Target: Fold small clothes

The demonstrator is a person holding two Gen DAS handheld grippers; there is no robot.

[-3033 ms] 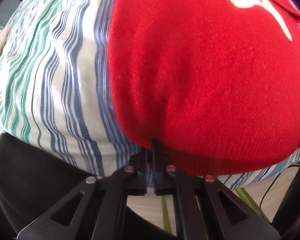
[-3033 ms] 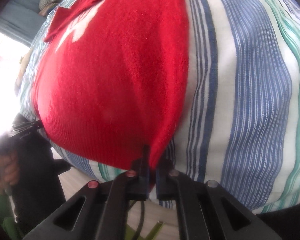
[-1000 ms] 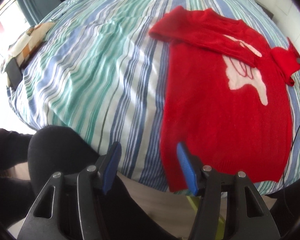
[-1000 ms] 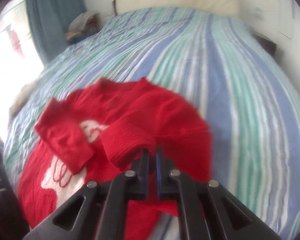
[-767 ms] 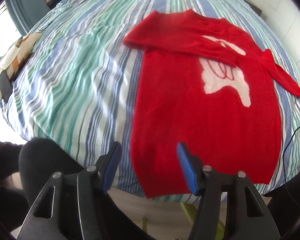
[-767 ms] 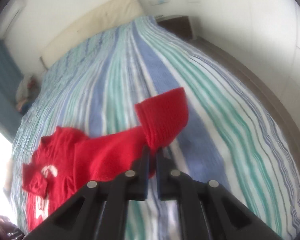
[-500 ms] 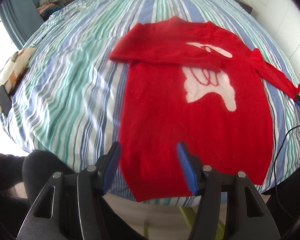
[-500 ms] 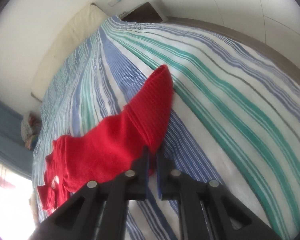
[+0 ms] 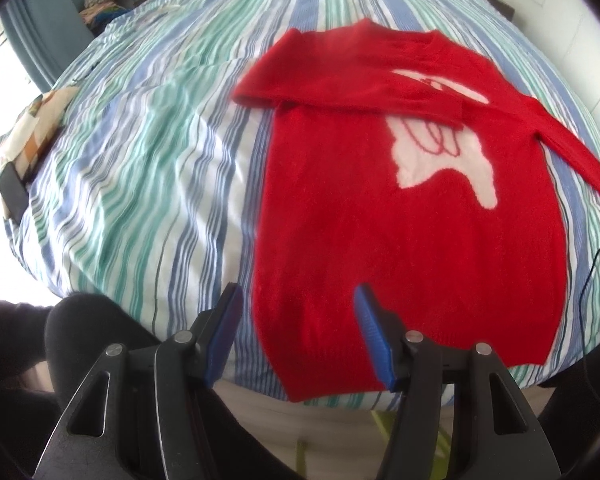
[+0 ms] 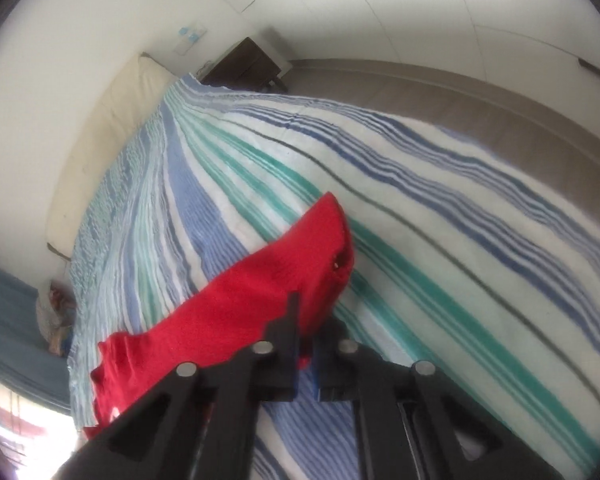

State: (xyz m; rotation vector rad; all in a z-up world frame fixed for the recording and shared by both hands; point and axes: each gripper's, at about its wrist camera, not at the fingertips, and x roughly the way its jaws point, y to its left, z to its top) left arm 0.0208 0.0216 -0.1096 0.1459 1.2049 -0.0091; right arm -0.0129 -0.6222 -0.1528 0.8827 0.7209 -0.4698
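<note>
A: What do we see from the left gripper (image 9: 298,334)?

B: We see its two blue pads standing apart, about half wide, with nothing between them. It hangs above the near edge of the bed. Just ahead of it and a little to the right lies the red sweater (image 9: 412,216), flat on the striped bedspread (image 9: 148,168), with its hem closest to the fingers. The pads do not touch the knit.

A: And how does the sweater lie?

B: One sleeve is folded across the chest, over the top of the white figure (image 9: 444,152) knitted on the front. The other sleeve (image 9: 568,140) stretches away, far ahead and to the right of the left gripper, toward the edge of the picture.

A: Is that the sleeve we hold with the right gripper (image 10: 306,354)?

B: Yes. The right gripper is closed narrow, and the red cuff is pinched between its pads. From the fingers the sleeve runs off to the left, down to the body of the sweater. The cuff end stands up just ahead of the fingertips, above the bedspread.

A: What is beyond it?

B: Far ahead we see the cream headboard (image 10: 104,136) and a dark nightstand (image 10: 248,66) beside the wall.
</note>
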